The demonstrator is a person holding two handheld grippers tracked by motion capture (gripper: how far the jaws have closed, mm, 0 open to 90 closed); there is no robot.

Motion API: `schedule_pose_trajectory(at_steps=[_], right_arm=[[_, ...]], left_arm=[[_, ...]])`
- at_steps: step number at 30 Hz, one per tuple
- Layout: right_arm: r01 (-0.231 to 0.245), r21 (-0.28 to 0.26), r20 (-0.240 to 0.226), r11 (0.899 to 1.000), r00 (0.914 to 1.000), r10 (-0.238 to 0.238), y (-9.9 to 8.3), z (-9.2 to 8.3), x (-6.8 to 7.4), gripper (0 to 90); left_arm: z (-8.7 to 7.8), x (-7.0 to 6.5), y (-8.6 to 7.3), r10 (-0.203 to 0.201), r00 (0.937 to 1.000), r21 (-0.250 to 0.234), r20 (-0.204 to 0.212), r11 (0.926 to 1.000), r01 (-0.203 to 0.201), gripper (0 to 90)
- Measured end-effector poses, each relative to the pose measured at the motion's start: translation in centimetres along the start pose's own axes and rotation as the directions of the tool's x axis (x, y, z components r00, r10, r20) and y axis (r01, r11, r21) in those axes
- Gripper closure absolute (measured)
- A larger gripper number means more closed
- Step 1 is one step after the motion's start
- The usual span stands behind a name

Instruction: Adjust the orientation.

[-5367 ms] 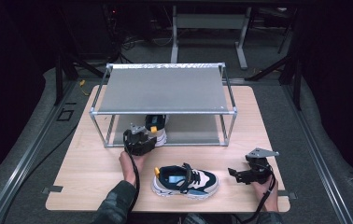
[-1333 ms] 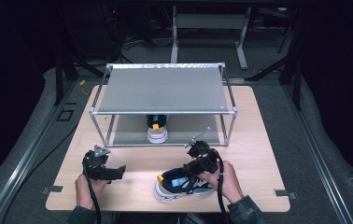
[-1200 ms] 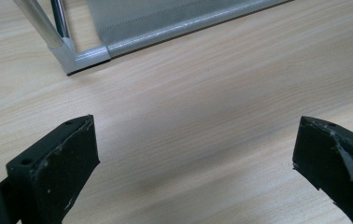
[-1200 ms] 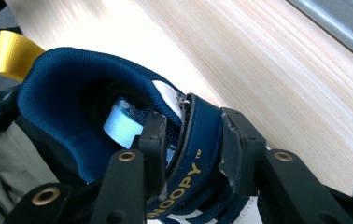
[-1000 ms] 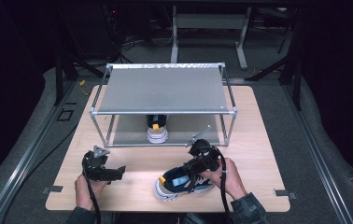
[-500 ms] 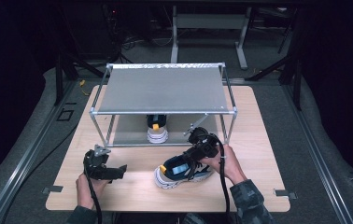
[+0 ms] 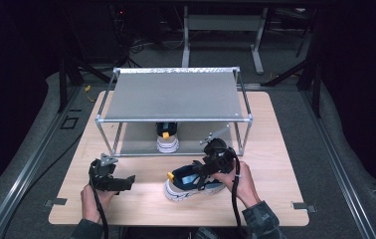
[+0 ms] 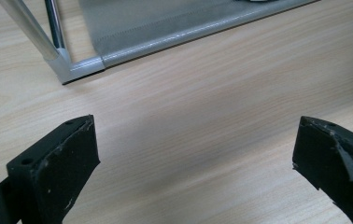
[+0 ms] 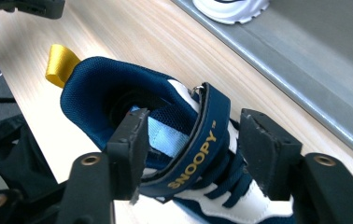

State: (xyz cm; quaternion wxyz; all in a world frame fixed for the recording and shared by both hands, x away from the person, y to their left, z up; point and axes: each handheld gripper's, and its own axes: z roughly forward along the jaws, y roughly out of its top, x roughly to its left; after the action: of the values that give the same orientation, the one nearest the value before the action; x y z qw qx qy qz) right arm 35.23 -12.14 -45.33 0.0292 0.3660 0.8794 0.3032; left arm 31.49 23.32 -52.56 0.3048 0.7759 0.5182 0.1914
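Seen from above: right gripper (image 7: 202, 172) over the blue and white sneaker (image 7: 188, 182) on the wooden worktop (image 7: 275, 149), fingers down around its strap and collar, having just been opening; left gripper (image 7: 121, 183) well apart from that shoe, resting low over bare wood, fingers spread wide and empty. Beyond both, a metal-framed rack (image 7: 173, 94) with a second sneaker (image 7: 166, 138) standing on its lower shelf. Along the left gripper's own fingers (image 8: 58, 163): nothing between them but wood grain, a corner of the rack (image 8: 79, 67) ahead of the left one. Along the right gripper's fingers (image 9: 130, 144): the strap marked SNOOPY (image 9: 198, 149) lay between them, one finger inside the shoe's opening against the tongue, the other standing clear of the strap with a gap showing, so parted and not clamped; yellow heel loop (image 9: 60, 63) beyond the inner finger.
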Motion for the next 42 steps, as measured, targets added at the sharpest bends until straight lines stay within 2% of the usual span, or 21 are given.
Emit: schedule_pose_trajectory(at_steps=[12, 14, 22, 42], right_arm=[[-0.091, -0.004, 0.005, 0.996, 0.9958, 0.091, -1.4, 0.0, 0.2, 50.8], [-0.095, -0.003, 0.017, 0.996, 0.9954, 0.095, -1.4, 0.0, 0.2, 53.4], [-0.094, -0.002, 0.009, 0.996, 0.9955, 0.094, -1.7, -0.1, 0.1, 59.9], [-0.083, 0.012, 0.059, 0.996, 0.9949, 0.082, -2.2, -0.9, 0.2, 61.2]], left_arm=[[-0.1, -0.3, 0.2, 0.009, 1.0, -0.004, 0.001, 1.0, -0.009, 0.4], [-0.1, -0.3, 0.3, 0.009, 1.0, -0.003, 0.002, 1.0, -0.009, 0.3], [0.0, -0.5, 0.3, 0.008, 0.9999, -0.005, 0.007, 1.0, -0.008, 0.4], [-0.2, -0.3, 0.2, 0.009, 1.0, -0.007, 0.002, 0.9999, -0.009, 0.2]])
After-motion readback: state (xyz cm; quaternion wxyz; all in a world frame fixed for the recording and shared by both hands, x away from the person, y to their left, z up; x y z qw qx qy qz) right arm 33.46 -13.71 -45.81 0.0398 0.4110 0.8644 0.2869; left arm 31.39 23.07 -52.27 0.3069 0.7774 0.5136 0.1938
